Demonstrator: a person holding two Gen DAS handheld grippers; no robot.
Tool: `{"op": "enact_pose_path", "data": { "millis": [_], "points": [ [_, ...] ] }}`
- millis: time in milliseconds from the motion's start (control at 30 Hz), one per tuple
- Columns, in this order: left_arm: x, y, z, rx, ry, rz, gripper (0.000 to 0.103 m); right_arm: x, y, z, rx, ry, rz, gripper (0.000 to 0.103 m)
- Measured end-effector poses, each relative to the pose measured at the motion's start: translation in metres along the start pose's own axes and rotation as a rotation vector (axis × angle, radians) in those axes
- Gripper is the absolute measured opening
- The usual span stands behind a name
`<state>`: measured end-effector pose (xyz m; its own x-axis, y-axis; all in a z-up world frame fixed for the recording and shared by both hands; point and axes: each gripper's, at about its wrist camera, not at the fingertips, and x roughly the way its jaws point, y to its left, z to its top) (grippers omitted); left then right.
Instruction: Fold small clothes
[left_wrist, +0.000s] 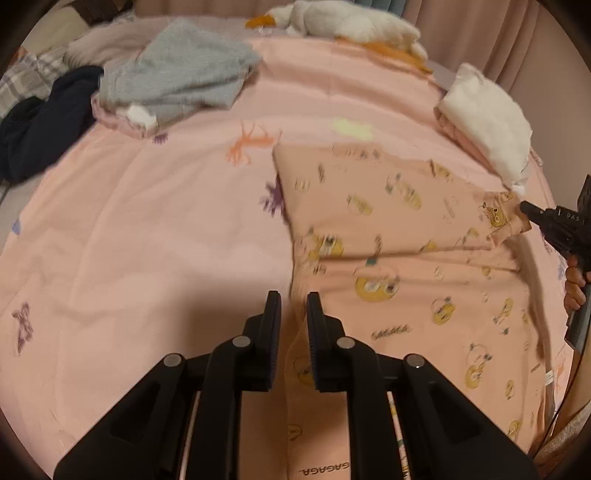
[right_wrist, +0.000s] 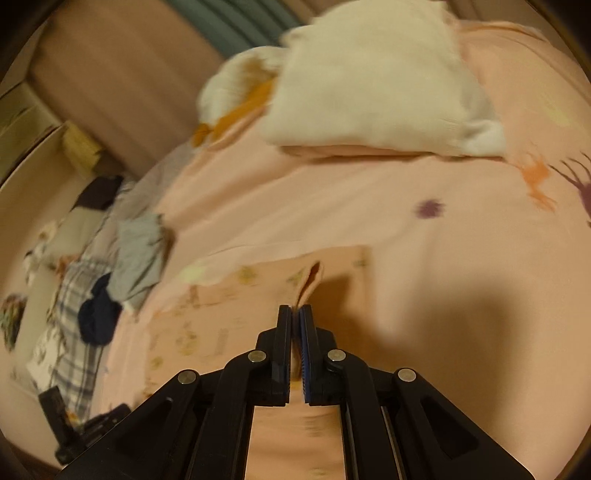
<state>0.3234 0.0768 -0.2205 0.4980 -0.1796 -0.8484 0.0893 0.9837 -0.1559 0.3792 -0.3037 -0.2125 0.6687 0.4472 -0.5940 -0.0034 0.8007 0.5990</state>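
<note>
While both claws pinch soft printed pink garment (left_wrist: 388, 221) | half-folded, rectangular.

We hold two black tools. Our left tool (left_wrist: 291, 306) has two flat fingers (left_wrist: 272, 332) on jointed bars with round silver pins. Our right tool (right_wrist: 295, 314) looks alike, but one finger pad (right_wrist: 305, 354) is blue and ridged.

- Printed garment (left_wrist: 406, 236) spread on the bed (left_wrist: 147, 229), lower right of the left wrist view.
- Folded stack (left_wrist: 487, 129) behind it, upper right.
- Clothes heap (left_wrist: 177, 77) at upper left.
- Plush toy (left_wrist: 351, 22) along the top edge.
</note>
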Motion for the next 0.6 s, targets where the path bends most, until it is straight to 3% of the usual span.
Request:
{"op": "enact_pose_path", "data": {
  "millis": [67,167,200,267,400,533,600],
  "points": [
    [0.021,0.007,-0.009,-0.052,0.085,-0.012,0.017,0.018,0.006,-0.009,-0.015,0.053,-0.016,0.005],
    [0.019,0.019,-0.019,-0.111,0.051,-0.053,0.018,0.040,-0.012,-0.023,-0.016,0.074,-0.246,0.005],
    [0.016,0.021,-0.020,-0.116,0.060,-0.058,0.018,0.035,-0.024,-0.025,0.003,0.042,-0.269,0.004],
    [0.011,0.028,-0.023,-0.125,0.077,-0.071,0.018,0.019,-0.051,-0.022,0.097,0.027,-0.212,0.004],
    [0.005,0.045,-0.029,-0.200,0.095,-0.096,0.014,-0.013,-0.082,-0.012,0.175,0.006,-0.326,0.004],
    [0.004,0.043,-0.037,-0.200,0.086,-0.100,0.015,-0.025,-0.063,-0.008,0.158,-0.026,-0.166,0.005],
    [0.005,0.040,-0.035,-0.195,0.082,-0.077,0.015,-0.008,-0.034,-0.011,0.080,0.022,-0.102,0.004]
  ]
}}
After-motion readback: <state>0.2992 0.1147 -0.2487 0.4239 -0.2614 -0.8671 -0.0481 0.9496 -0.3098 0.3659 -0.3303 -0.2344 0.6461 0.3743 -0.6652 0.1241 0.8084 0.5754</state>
